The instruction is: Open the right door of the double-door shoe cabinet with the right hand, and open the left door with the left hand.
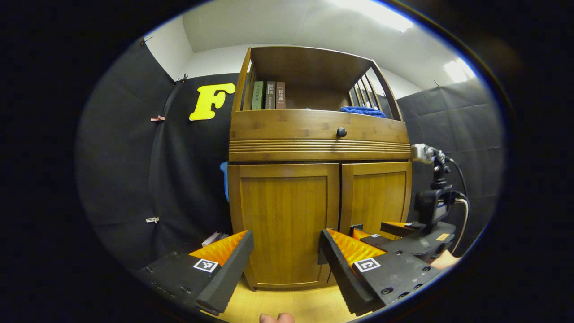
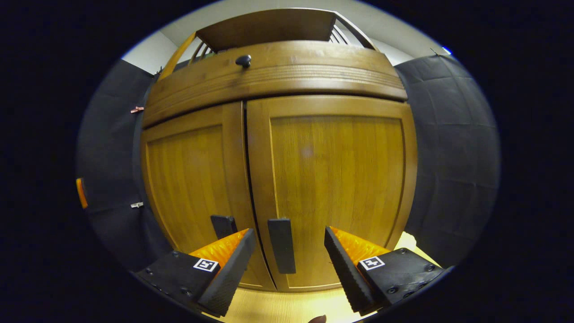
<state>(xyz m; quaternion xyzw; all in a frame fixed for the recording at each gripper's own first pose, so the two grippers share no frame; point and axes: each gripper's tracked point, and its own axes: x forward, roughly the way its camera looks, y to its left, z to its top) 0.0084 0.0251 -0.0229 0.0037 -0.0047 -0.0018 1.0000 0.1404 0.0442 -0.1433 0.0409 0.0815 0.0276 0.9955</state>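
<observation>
Both doors shut, cabinet (image 2: 287, 148) filling frame centre. Right gripper (image 2: 290, 260) spread wide, approaching right door's handle (image 2: 281, 245), lower centre. Left gripper (image 1: 287, 264) released, hanging back before left door (image 1: 284, 220). Next, judging: straddle handle, clench, pull.

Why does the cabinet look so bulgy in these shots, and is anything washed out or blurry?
Fisheye distortion: in the right gripper view the right door and left door bow outward strongly; in the left gripper view the shoe cabinet bends less, being farther off. Ceiling lights blow out to white there. Both views look sharp.
</observation>
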